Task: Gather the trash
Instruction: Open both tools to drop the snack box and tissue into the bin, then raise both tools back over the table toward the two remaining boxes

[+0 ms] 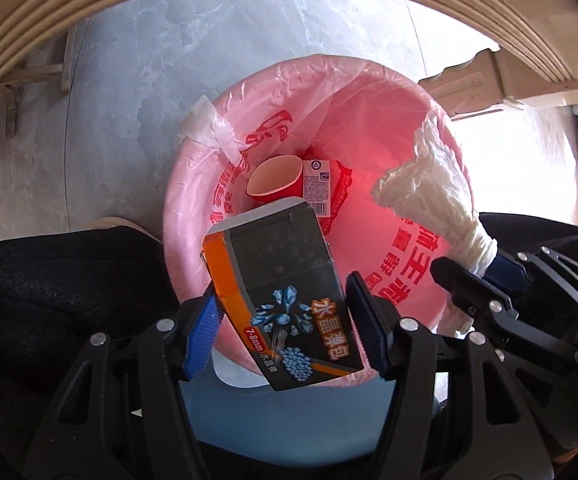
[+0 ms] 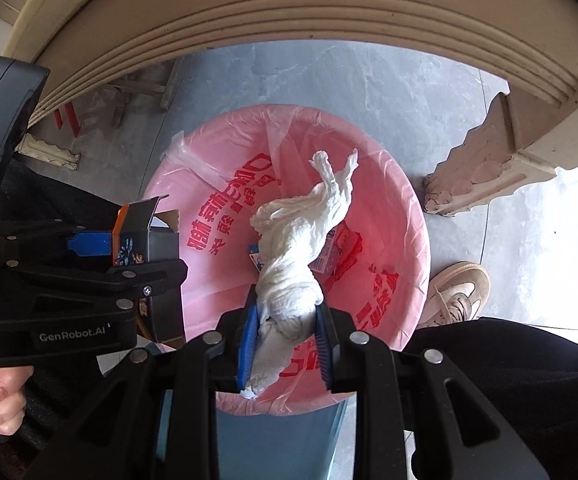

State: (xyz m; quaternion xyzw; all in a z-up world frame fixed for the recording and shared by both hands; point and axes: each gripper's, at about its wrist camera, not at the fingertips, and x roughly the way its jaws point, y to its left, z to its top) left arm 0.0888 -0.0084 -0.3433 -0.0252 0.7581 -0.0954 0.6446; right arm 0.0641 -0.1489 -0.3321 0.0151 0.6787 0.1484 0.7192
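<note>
- Trash bin (image 1: 193, 216), lined with a pink printed bag (image 2: 393, 216), stands on the grey floor (image 1: 129, 80) below both grippers; a red paper cup (image 1: 275, 180) and a small carton (image 1: 317, 188) already lie at its bottom.
- Beige moulded furniture edge (image 2: 289, 12) arches above the bin, and a person's shoe (image 2: 459, 292) rests just beside the rim.
- Cardboard box (image 1: 289, 300), dark with an orange stripe and its top flaps loose, hangs tilted over the near side of the bin mouth.
- White twisted wad of paper (image 2: 301, 252) hangs over the middle of the opening, well inside the rim.
- Left gripper (image 1: 285, 332) is spread about halfway, its blue pads pinching the box by its two sides.
- Right gripper (image 2: 285, 340) is pressed nearly together, squeezing the lower end of the paper wad.
- Risk, as I judge it: the box sits close to the near rim, so letting go there could bounce it off the edge onto the floor or drag the loose liner down.
- Second risk: the soft paper may cling to the ridged pads when the jaws part and come back out with them.
- Smaller risk: the two grippers are near each other and could knock together over the opening.
</note>
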